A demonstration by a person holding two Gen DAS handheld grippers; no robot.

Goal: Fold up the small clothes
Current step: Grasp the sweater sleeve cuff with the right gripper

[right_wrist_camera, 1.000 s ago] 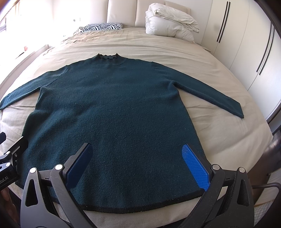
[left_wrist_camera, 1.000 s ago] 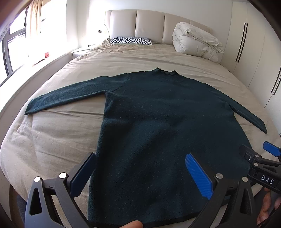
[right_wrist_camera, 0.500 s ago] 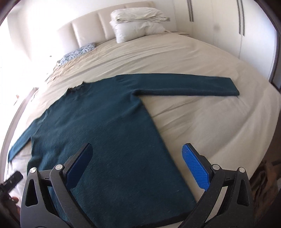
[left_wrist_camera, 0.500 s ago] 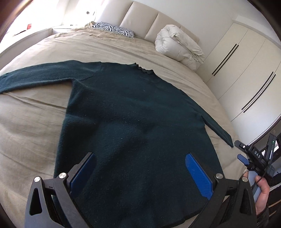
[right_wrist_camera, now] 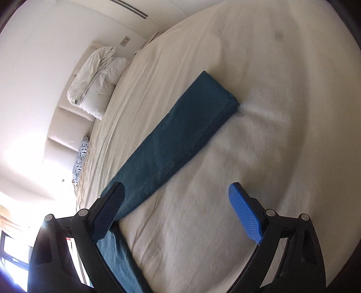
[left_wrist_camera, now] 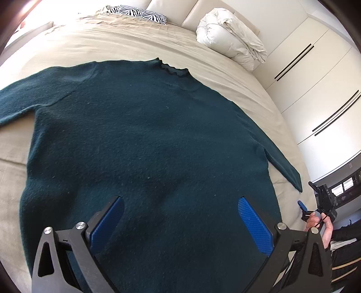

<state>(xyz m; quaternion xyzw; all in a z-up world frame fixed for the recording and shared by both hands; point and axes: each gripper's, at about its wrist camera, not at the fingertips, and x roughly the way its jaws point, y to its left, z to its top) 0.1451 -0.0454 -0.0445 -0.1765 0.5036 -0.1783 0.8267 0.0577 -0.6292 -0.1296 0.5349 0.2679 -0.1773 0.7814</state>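
A dark teal long-sleeved sweater (left_wrist_camera: 144,139) lies flat, front down the bed (left_wrist_camera: 126,45), collar at the far end. My left gripper (left_wrist_camera: 180,216) hovers open above the sweater's lower body, nothing between its blue pads. In the right wrist view the sweater's right sleeve (right_wrist_camera: 176,135) runs diagonally across the sheet, cuff at the upper right. My right gripper (right_wrist_camera: 176,209) is rolled sideways over that sleeve; its jaws are closing, wide apart, with bare sheet between them and the left finger (right_wrist_camera: 110,207) over the sleeve. The right gripper (left_wrist_camera: 322,202), held by a hand, also shows in the left wrist view beyond the cuff.
A rolled white duvet (left_wrist_camera: 230,42) and a zebra-print pillow (left_wrist_camera: 137,13) sit by the padded headboard. White wardrobe doors (left_wrist_camera: 315,90) line the bed's right side. A bright window (right_wrist_camera: 13,254) shows at the right wrist view's lower left.
Both grippers swung to the right. The right one left the hem, rolled sideways and came down over the right sleeve. The left one tipped down closer over the sweater's body.
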